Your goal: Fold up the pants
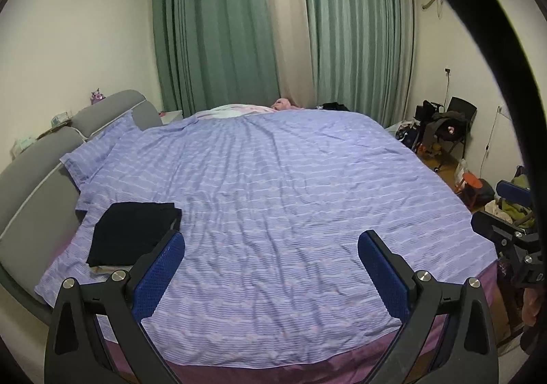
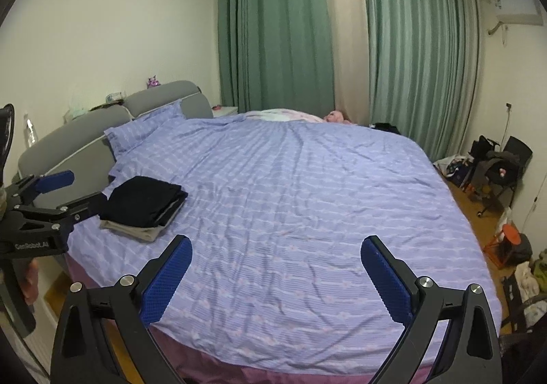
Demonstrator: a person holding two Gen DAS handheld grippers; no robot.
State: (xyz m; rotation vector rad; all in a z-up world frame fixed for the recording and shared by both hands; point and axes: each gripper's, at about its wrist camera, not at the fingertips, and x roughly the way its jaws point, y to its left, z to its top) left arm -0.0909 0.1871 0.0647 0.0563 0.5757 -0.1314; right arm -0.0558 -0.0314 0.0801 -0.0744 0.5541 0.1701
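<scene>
- Spreading across nearly the whole scene, the bed [image 2: 290, 213] is lying under a lilac striped cover, wrinkled but bare through its middle and toward 3 o'clock; no unfolded garment is showing anywhere on it.
- Hanging shut behind it at 12 o'clock, the green curtains [image 2: 273, 35] are closing off the far wall, and the grey headboard [image 2: 85, 138] is curving round at 9 to 10 o'clock.
- Sitting at about 9 o'clock on the cover in the right wrist view, the black pants [image 2: 143, 201] are resting as a neat squared stack of layers, so I am judging the folding of this pair as finished.
- Peeking out underneath them, a beige folded garment [image 2: 136, 230] is forming the bottom of the pile; the black pair is touching it and lying on top.
- Pointing over the near edge of the bed at 6 o'clock, the right gripper [image 2: 277, 278] is holding its blue pads wide apart with nothing between them.
- Matching it, the left gripper [image 1: 270, 274] is hanging with its jaws spread and empty, its left pad [image 1: 159, 274] overlapping the pants' near corner in its own view, though I cannot tell whether it is touching the cloth.
- Judging by all this, little is remaining for this pair; if more pants are waiting, they are lying out of sight, perhaps in the clutter [image 2: 495, 172] at 3 o'clock on the floor.
</scene>
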